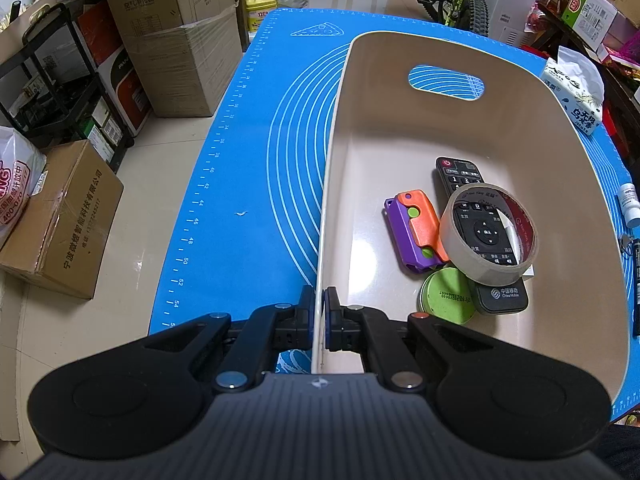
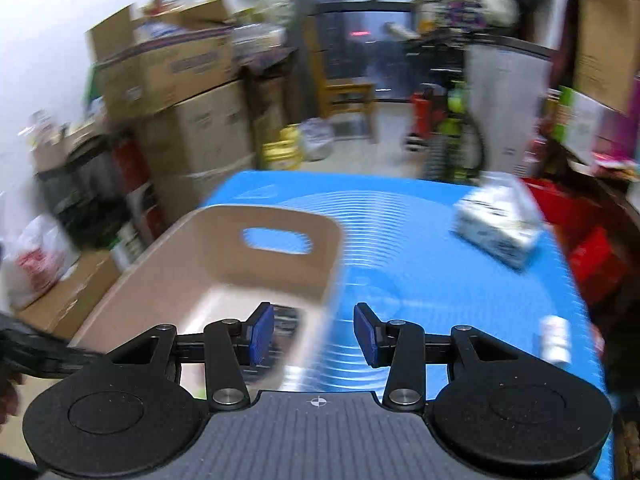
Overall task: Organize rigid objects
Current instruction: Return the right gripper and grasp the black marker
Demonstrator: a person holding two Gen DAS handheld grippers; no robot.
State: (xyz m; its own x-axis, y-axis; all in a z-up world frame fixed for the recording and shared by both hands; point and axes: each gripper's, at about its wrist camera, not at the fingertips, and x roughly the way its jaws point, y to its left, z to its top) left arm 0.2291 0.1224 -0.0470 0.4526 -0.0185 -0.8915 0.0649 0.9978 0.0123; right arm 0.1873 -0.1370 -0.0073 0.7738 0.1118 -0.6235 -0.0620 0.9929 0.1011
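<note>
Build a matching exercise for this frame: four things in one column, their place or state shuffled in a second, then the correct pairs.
Things:
1. left gripper
2. right gripper
3. tape roll
4. tissue pack

Place or state:
A. lies on the remote inside the bin
B. open, nothing between the pads
C. on the blue mat, outside the bin
D. shut on the bin's wall

Pairs: 1-D, 2-B, 3-A, 4-C

The tape roll (image 1: 489,234) hides much of the black remote (image 1: 482,236).
</note>
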